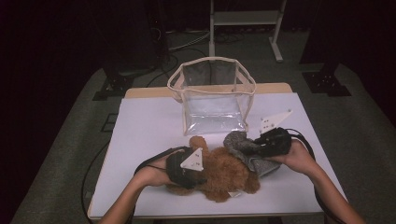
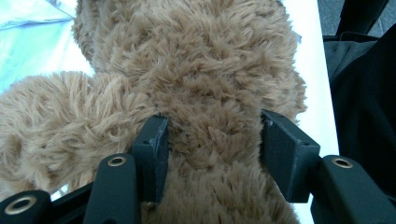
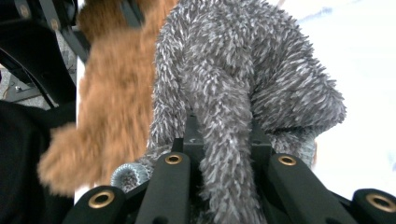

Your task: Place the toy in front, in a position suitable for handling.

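No readable text, label, brand, number or sign in any view. Brown plush toy (image 1: 224, 172): plain fur, no tag visible. Grey plush toy (image 1: 243, 144): plain fur, no tag visible. Clear bag (image 1: 212, 95): unprinted walls, plain trim. Grey plates on grippers: holes, no lettering. Tabletop (image 1: 144, 135): blank white surface.

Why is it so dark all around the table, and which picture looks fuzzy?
High view: light falls on the white table, the room behind is nearly black. Right gripper view: the brown teddy is blurred, the grey plush toy sharp. Left gripper view: the fur is crisp.
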`<act>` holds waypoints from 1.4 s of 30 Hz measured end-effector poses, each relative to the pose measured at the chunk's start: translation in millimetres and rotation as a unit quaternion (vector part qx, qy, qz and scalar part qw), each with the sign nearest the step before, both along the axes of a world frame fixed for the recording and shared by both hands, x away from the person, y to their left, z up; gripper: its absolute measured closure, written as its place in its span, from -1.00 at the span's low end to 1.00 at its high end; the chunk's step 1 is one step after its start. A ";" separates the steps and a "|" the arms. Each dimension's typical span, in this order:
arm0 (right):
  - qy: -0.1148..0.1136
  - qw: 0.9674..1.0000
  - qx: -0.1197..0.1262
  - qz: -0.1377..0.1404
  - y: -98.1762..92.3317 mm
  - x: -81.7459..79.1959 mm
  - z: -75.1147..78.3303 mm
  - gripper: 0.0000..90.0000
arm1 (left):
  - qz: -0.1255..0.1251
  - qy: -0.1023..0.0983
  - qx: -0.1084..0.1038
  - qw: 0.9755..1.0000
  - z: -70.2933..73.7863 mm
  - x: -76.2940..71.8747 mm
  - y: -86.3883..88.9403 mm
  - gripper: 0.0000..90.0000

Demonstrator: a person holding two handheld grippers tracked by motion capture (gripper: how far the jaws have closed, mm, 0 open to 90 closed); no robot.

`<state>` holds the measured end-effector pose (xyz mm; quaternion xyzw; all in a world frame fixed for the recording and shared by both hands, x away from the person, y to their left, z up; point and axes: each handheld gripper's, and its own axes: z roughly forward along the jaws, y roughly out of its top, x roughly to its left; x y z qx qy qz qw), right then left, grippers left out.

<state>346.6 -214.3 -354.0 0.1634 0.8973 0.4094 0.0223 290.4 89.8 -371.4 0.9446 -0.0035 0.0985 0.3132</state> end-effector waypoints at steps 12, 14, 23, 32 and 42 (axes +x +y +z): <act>0.023 1.000 -0.007 0.020 34.1 24.1 -14.0 0.68 | -0.005 -0.003 -0.006 1.000 -1.7 -3.4 1.1 0.00; 0.029 1.000 -0.012 0.003 22.7 25.0 -18.9 0.68 | -0.005 -0.004 -0.004 1.000 -1.5 -3.4 0.2 0.00; 0.011 1.000 -0.011 -0.013 6.6 21.4 -3.8 0.68 | -0.010 -0.007 0.005 1.000 -0.5 -5.4 -2.9 0.00; 0.027 1.000 -0.012 0.000 29.7 36.0 -15.3 0.68 | -0.011 -0.007 -0.003 1.000 -1.8 -6.5 0.7 0.01; 0.033 0.998 -0.018 -0.044 -12.0 31.0 -16.2 0.68 | -0.007 -0.008 -0.002 1.000 -2.4 -3.5 -1.5 -0.02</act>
